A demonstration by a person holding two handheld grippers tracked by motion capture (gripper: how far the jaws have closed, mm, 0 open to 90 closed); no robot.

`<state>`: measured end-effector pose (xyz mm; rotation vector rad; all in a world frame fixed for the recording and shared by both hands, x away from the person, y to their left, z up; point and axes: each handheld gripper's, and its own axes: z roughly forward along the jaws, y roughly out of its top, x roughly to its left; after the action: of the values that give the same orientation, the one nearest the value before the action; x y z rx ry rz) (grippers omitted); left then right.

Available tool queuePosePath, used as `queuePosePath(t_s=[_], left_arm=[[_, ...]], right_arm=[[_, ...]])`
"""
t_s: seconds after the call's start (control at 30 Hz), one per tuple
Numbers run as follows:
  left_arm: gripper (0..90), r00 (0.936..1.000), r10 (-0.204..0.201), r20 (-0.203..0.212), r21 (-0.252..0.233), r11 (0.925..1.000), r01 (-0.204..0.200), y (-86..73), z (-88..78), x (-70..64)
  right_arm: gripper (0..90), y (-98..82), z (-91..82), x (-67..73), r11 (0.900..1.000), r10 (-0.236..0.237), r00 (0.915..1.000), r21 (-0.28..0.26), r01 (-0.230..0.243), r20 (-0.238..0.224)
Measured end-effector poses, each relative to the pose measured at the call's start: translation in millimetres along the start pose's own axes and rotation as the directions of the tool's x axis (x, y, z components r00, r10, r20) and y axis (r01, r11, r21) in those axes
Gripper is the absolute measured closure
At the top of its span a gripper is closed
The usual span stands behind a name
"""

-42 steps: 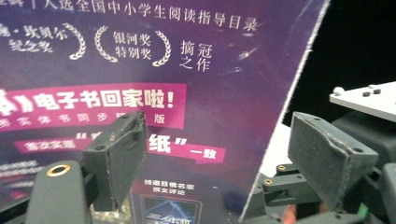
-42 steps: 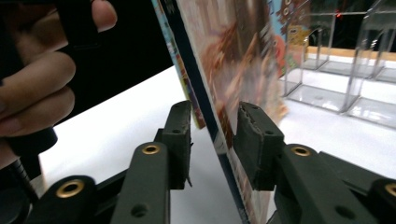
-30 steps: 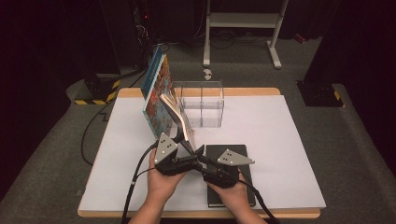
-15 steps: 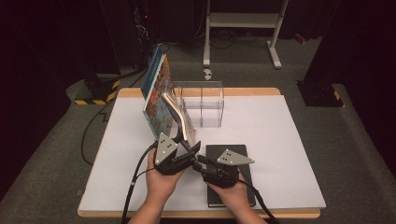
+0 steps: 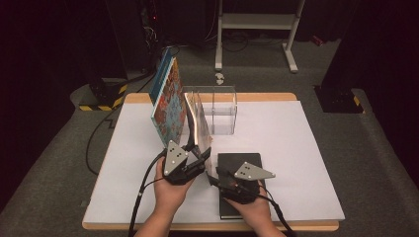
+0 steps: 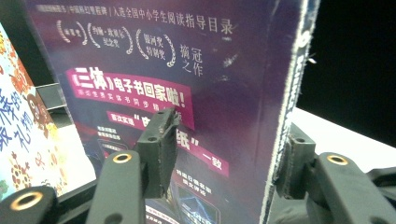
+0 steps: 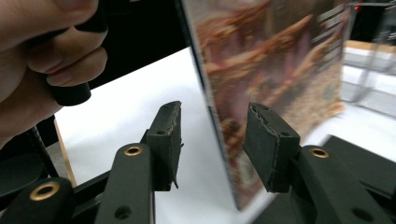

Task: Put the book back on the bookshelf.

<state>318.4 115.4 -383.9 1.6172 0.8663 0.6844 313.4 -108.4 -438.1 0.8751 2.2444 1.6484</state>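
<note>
We have a purple-backed book [image 6: 196,93] standing upright near the middle of the white table [image 5: 306,148], just right of the tall colourful book [image 5: 169,101] and in front of the clear acrylic box [image 5: 220,111], with a black book [image 5: 241,165] lying flat to its near right. Our left gripper [image 5: 195,150] has just been closing around the purple book: in the left gripper view one pad rests on the back cover and the other meets the spine side, so we read it as clamped on the book. Our right gripper [image 7: 212,144] has just been opening; its jaws stand apart on either side of the book's near edge, with a gap at each pad. To do this well, we should keep the left grip square and low so the book stays vertical, and draw the right gripper straight back without brushing the cover.
</note>
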Motion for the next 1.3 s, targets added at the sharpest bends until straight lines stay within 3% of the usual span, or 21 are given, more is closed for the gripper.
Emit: queuePosePath(t_s=[0.17,0.3,0.37,0.53,0.63,0.97,1.13,1.3], left_arm=[[50.5,1.0000,0.005,-0.006,0.001,1.0000,-0.005,0.1,-0.6,-0.5],[52.5,0.9999,0.010,-0.013,0.001,1.0000,-0.010,0.3,-1.6,-0.7],[53.9,0.9998,0.017,-0.014,0.003,0.9999,-0.017,0.6,-2.0,-0.8],[58.1,0.9993,0.031,-0.022,0.006,0.9995,-0.031,2.1,-3.1,-0.3],[61.0,0.9990,0.030,-0.032,0.008,0.9995,-0.030,2.5,-4.5,0.6],[76.7,0.9941,0.067,-0.086,-0.010,0.9976,-0.068,1.6,-10.2,-0.6],[83.3,0.9919,0.089,-0.090,-0.022,0.9956,-0.091,-0.8,-11.4,1.0],[83.8,0.9894,0.115,-0.088,-0.041,0.9920,-0.119,-3.2,-13.8,2.5]], right_arm=[[53.7,-6.9,-28.0,-14.7,0.999,-0.046,0.9939,-0.010,0.047,0.100],[53.7,-20.3,-40.8,-32.9,0.997,-0.066,0.9809,-0.013,0.070,0.183],[53.7,-23.4,-44.5,-41.9,0.996,-0.087,0.9691,0.000,0.089,0.231],[53.8,-28.4,-52.3,-59.3,0.998,-0.064,0.9555,-0.002,0.068,0.288],[53.9,-30.7,-53.4,-64.6,0.999,-0.043,0.9526,-0.003,0.046,0.301],[54.1,-32.3,-53.0,-64.8,0.999,-0.048,0.9520,-0.002,0.051,0.302],[54.3,-32.7,-54.7,-67.3,0.999,-0.041,0.9511,-0.005,0.044,0.306],[54.7,-33.0,-55.7,-68.4,0.999,-0.033,0.9501,-0.010,0.038,0.310]])
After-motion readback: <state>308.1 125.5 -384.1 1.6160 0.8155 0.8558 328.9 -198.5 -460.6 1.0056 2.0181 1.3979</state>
